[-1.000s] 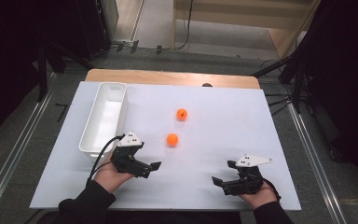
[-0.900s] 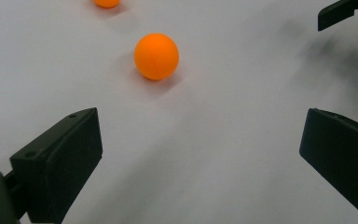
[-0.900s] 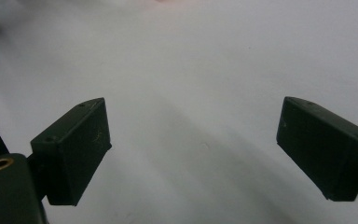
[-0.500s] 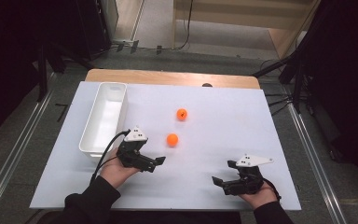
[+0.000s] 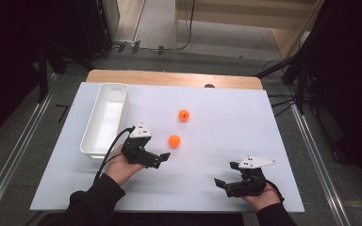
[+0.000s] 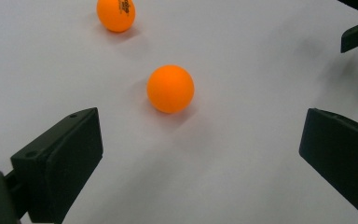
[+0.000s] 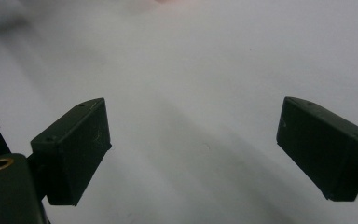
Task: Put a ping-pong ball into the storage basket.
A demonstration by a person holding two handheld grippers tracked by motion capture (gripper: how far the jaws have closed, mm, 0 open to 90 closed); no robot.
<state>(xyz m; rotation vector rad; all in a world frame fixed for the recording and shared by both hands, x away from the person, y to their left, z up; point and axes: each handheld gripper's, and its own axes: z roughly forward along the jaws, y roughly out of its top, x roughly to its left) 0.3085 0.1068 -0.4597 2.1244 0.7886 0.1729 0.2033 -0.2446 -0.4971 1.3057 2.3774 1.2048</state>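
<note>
The left gripper [image 5: 162, 157], jaws spread wide and empty, points at the nearer orange ball [image 5: 174, 140] lying on the white table [image 5: 217, 141] just ahead, lined up to straddle it, while the right gripper [image 5: 222, 183] rests open aside.

A white-topped table [image 5: 226, 141] carries the scene, with a strip of bare wood [image 5: 169, 78] showing along its far edge. A long white tray [image 5: 104, 118] lies directly on the white surface at the left side, its length running from near to far. Two orange balls rest on the open surface to the tray's right: the nearer ball [image 5: 174, 140] sits near the tray's near end, while the farther ball [image 5: 184, 115], which bears small dark print, lies apart from it, closer to the wooden strip.
</note>
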